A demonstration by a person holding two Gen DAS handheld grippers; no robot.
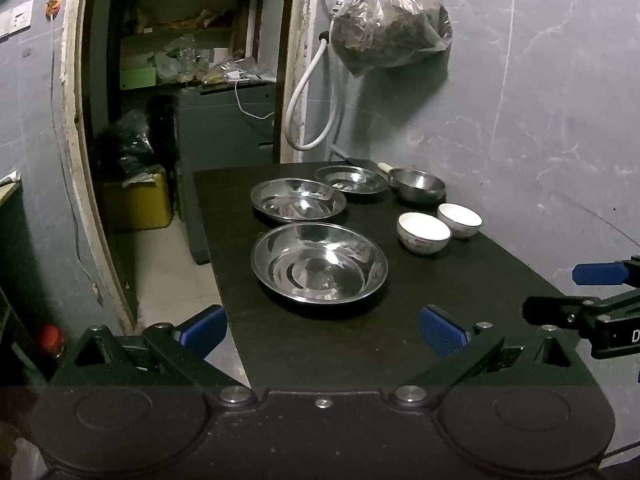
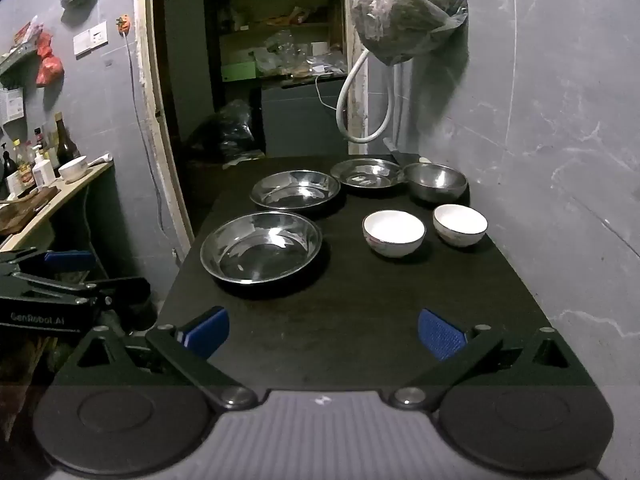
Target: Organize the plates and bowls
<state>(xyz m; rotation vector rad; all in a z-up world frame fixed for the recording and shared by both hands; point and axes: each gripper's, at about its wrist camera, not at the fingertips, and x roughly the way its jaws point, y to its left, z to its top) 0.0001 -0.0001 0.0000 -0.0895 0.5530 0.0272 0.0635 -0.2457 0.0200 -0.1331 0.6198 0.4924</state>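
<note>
Two tools, the left tool (image 1: 323, 332) and the right tool (image 2: 323, 334), were held wide and empty short of the nearest steel plate (image 1: 319, 263); no grasp was begun, and an approach to its rim was judged necessary next.

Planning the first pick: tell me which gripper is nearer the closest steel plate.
Left, in my judgement. The left gripper is open, with the plate straight ahead between its fingers. The right gripper, also open, has it ahead and off to its left.
</note>
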